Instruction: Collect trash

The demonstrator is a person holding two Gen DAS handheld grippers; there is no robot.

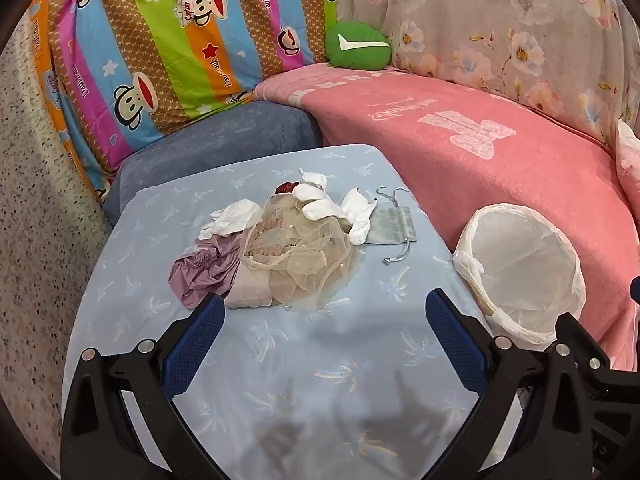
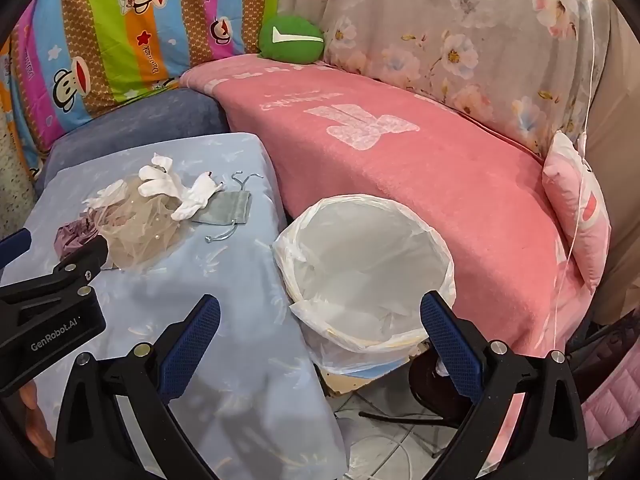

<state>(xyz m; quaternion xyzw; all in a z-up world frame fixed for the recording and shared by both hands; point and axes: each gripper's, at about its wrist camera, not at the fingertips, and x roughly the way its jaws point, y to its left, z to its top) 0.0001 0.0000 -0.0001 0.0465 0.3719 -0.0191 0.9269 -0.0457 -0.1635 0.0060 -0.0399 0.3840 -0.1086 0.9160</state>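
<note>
Nearest to us, both tools stand with their jaws spread wide and nothing between them: our left gripper [image 1: 320, 312] hangs over the bare lower part of the blue-covered table [image 1: 280, 360], and our right gripper [image 2: 320, 316] sits low in its frame, straddling the table's edge and the near rim of the bin.

Just beyond the left gripper, at the centre of that frame, lies the trash we have to gather, all in one loose heap. A bundle of beige netting [image 1: 296, 256] forms the middle. A crumpled mauve cloth [image 1: 200, 272] touches it at the lower left. White crumpled pieces [image 1: 320, 200] lie on top and along its upper sides, and something small and dark red [image 1: 285, 189] peeks out at the top. A grey drawstring pouch [image 1: 390, 226] lies flat at the right of the heap.

To the right of the table stands the bin with its white liner [image 2: 360, 256], and we see nothing inside it. So we judge the job not yet begun: every piece is on the table, none collected.

Behind, a pink blanket [image 1: 480, 168] covers the sofa, with a green cushion [image 1: 356, 46] near the top of the frame.
</note>
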